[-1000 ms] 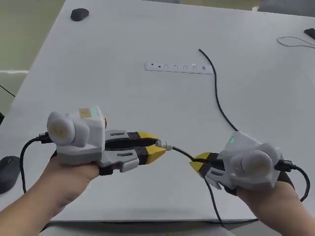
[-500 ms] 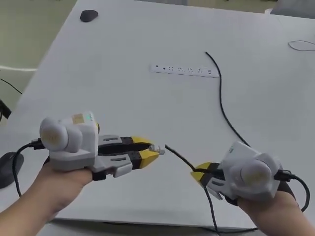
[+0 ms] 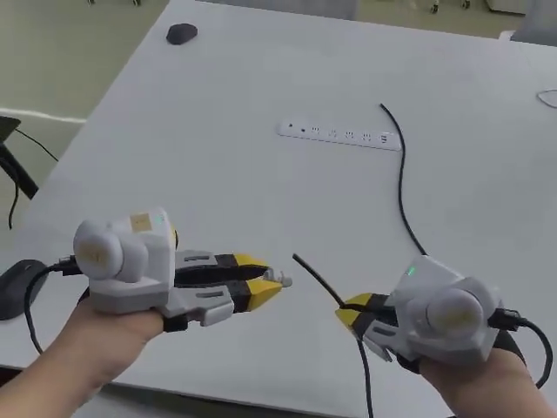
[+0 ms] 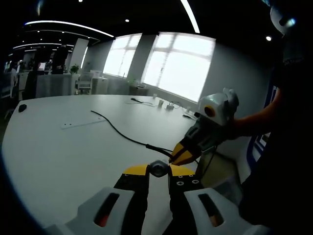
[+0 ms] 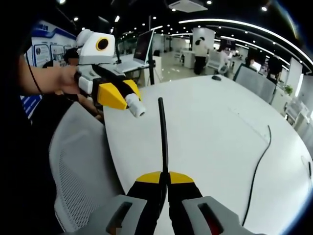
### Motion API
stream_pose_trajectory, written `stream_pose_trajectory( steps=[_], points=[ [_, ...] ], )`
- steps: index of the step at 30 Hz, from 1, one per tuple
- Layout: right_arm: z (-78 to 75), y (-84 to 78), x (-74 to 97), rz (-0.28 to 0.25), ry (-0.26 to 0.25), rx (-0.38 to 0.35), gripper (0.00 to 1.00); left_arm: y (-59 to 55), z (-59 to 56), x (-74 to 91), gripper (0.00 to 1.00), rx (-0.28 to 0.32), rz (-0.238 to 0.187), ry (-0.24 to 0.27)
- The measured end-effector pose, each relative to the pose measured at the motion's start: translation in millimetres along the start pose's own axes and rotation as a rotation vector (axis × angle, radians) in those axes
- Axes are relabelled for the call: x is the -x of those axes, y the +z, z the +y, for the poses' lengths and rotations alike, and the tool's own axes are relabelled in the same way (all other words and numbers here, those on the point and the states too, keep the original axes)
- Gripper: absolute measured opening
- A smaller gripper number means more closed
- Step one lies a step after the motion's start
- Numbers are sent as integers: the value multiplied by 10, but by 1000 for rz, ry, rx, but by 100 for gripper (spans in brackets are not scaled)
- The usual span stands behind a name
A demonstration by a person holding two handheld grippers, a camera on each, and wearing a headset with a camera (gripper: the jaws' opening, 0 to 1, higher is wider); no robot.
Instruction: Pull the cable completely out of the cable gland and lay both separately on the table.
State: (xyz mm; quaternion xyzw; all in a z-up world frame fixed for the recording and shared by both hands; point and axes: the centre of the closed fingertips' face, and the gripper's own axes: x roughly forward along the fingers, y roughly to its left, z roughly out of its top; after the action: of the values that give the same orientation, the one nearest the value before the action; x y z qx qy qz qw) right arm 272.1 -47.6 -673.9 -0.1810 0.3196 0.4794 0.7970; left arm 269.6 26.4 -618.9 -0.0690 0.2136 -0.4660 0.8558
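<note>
Pinching the small pale cable gland [image 3: 279, 279] at the yellow tips of the left gripper [image 3: 271, 283], above the table [image 3: 261, 174] near its front edge, left of middle. Seen down that gripper's own jaws as a round grey end clamped between them; seen from the right gripper view as a short pale tube sticking out of the tips, long axis in line with the jaws, open mouth turned toward the right gripper [image 3: 351, 311]. Clamping the black cable [image 3: 318, 279] in the right gripper, jaws closed to a slit on it, also over the front edge, right of middle. Jutting straight ahead of those tips, a short free length of cable, pointing toward the table's left edge and slightly toward the far one, cut end just short of the gland with a clear gap between. Farther back, lying flat: a white power strip [image 3: 339, 135] parallel to the far edge, a thin black lead [image 3: 401, 187] curving from its right end toward the right gripper, unclear whether part of the held cable, and a dark mouse [image 3: 181, 33] by the far left corner.
</note>
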Motion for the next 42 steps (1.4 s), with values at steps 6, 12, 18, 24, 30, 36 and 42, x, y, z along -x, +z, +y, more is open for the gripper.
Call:
stream_pose_trajectory(
  steps=[6,12,18,24,30,36,42],
  points=[
    [-96,66,-29,12,-8,-24,0,-78,-22,-5,15,-1,19,-2],
    [-160,222,-78,24,-5,-11,0,-106,28,30,15,-10,13,9],
    [-230,351,-185,47,-17,-2,0,-202,86,49,15,-4,17,8],
    [-271,507,-290,67,-31,17,0,-327,116,75,15,1,28,-7],
    [-337,536,-443,127,-52,27,0,-424,169,136,15,0,20,-22],
    [-396,665,-609,143,-63,0,0,-542,240,210,15,-11,36,-36],
    [-474,847,-804,142,-73,25,0,-628,299,253,15,-5,47,-68]
  ],
)
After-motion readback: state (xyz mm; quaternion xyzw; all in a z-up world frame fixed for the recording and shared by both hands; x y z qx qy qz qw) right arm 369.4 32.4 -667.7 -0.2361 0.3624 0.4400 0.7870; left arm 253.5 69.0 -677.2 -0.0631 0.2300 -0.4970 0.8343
